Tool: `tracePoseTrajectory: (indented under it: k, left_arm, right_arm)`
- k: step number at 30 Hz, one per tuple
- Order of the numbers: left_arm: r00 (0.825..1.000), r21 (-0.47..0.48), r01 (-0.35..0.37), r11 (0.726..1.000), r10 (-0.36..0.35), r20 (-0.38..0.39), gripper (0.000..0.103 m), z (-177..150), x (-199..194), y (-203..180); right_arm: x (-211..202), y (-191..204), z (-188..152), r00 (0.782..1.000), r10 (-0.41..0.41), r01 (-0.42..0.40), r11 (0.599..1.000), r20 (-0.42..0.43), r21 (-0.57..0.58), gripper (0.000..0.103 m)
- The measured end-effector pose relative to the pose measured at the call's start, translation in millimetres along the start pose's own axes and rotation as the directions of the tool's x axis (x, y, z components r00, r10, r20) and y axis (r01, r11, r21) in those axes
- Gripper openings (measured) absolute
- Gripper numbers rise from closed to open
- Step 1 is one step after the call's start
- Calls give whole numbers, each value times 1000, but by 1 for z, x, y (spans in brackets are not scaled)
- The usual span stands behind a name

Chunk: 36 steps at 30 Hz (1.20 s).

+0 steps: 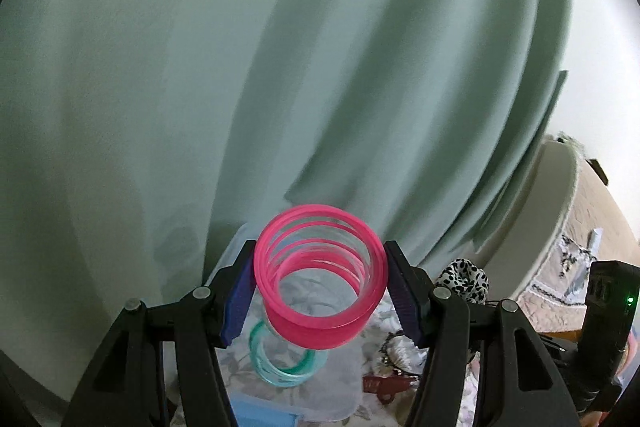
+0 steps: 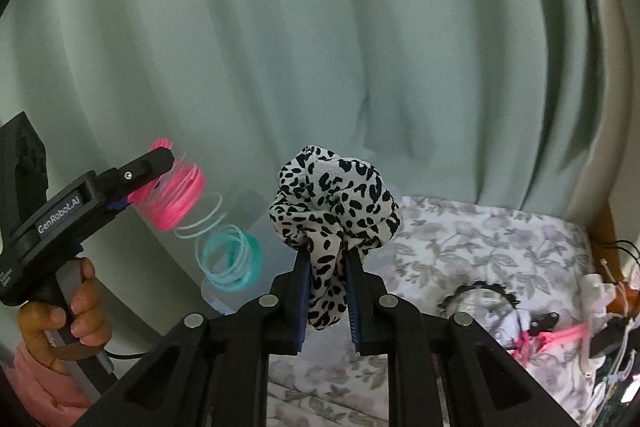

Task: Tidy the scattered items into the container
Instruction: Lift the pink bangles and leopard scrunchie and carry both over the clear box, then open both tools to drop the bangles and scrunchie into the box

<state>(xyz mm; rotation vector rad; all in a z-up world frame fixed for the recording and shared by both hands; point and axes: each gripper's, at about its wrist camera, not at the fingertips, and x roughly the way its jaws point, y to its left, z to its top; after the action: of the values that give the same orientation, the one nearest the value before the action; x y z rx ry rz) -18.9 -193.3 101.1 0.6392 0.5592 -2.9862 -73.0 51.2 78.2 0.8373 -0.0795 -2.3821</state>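
My left gripper is shut on the pink end of a plastic spring coil, held in the air. Its teal end hangs stretched below, over a translucent container with a blue part at its near side. My right gripper is shut on a black-and-white leopard-print scrunchie, which bunches up above the fingers. In the right wrist view the coil hangs at the left, its teal end above the container.
A green curtain fills the background. A floral bedsheet carries a black frilled headband, pink items and a tangle of things at the right. A small red item lies by the container. A hand grips the left handle.
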Motion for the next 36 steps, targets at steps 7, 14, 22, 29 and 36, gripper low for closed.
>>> tracePoseTrajectory:
  k: [7,14,22,29,36]
  left_arm:
    - [998,-43,-32,999,29,-51,63,-4,22,26]
    - [993,-83,-54,995,45,-110,63,-9,46,42]
    - [984,-93,-63,994,47,-171,63,-32,56,49]
    - [975,-108,-78,991,53,-217,63,-41,67,56]
    - [957,-126,-126,984,87,-278,64,-46,77,61]
  right_arm:
    - [43,11,0,996,37,-38,999,-86,-8,18]
    - [70,18,1,987,61,-64,998,-148,-14,18]
    - [103,24,-8,973,68,-66,998,-221,17,19]
    - [116,33,-12,965,62,-63,998,-256,2,21]
    - [128,34,-19,960,33,-36,999,-278,-5,33]
